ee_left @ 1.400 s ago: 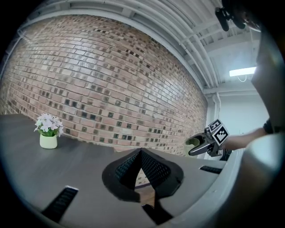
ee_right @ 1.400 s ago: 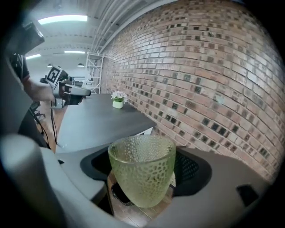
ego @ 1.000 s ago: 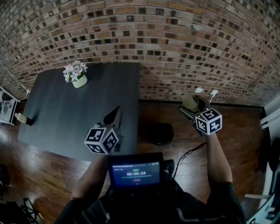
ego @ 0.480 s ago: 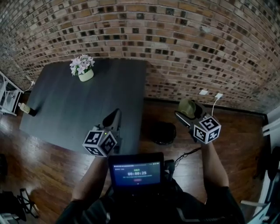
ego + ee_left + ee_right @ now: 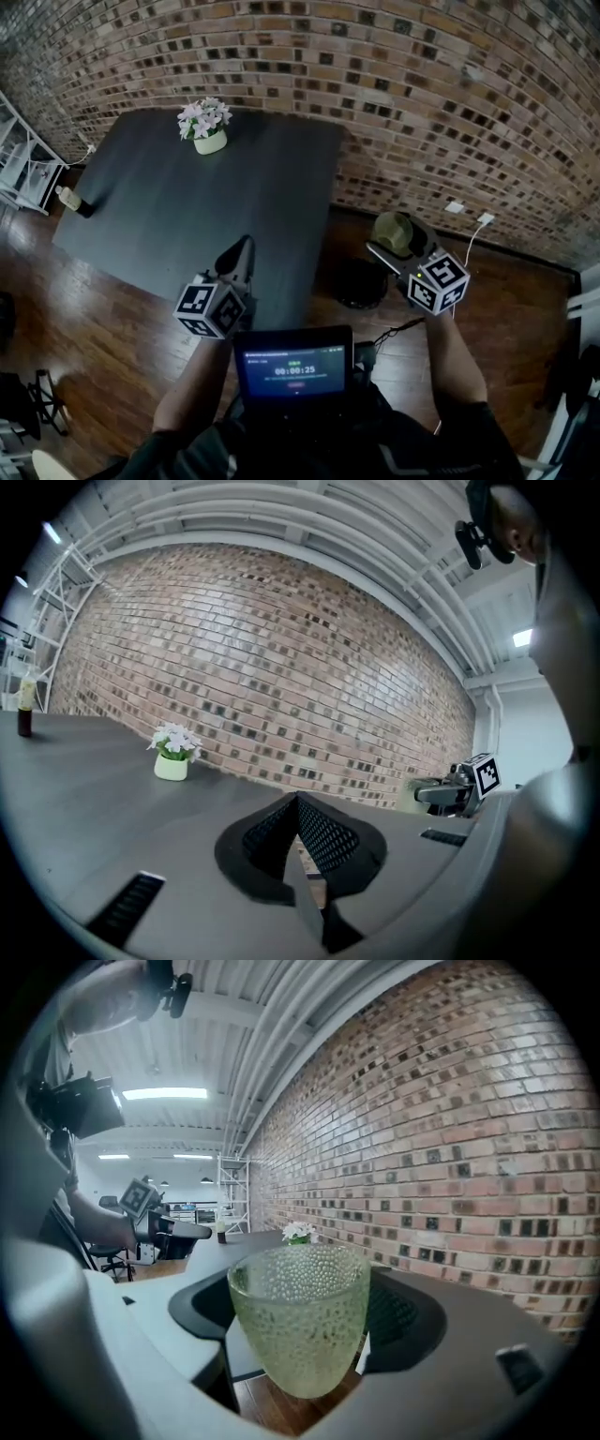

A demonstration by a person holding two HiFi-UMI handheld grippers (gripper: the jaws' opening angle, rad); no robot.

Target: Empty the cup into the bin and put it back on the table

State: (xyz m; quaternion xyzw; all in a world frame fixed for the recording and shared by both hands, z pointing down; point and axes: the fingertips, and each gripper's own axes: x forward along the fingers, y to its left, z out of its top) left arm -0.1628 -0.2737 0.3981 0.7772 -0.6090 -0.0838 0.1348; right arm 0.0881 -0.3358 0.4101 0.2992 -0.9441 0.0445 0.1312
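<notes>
Cup (image 5: 298, 1297) is riding upright in right gripper (image 5: 302, 1354), pads pinching its pebbled green glass, prob. so nothing spills early. It is hanging over wood floor, w/ bin (image 5: 361, 284) at its 7 o'clock and tabletop (image 5: 169, 216) at 9. Cup is looking empty; bin interior is showing only dark. Left gripper (image 5: 298, 817), pressed together on nothing, is hovering at tabletop edge.

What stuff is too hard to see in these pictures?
- Inside the cup: the right gripper view shows only its bumpy side, and in the head view it is tiny.
- Inside the bin: head view, too dark.
- The bottle and its label: head view, too small.
</notes>
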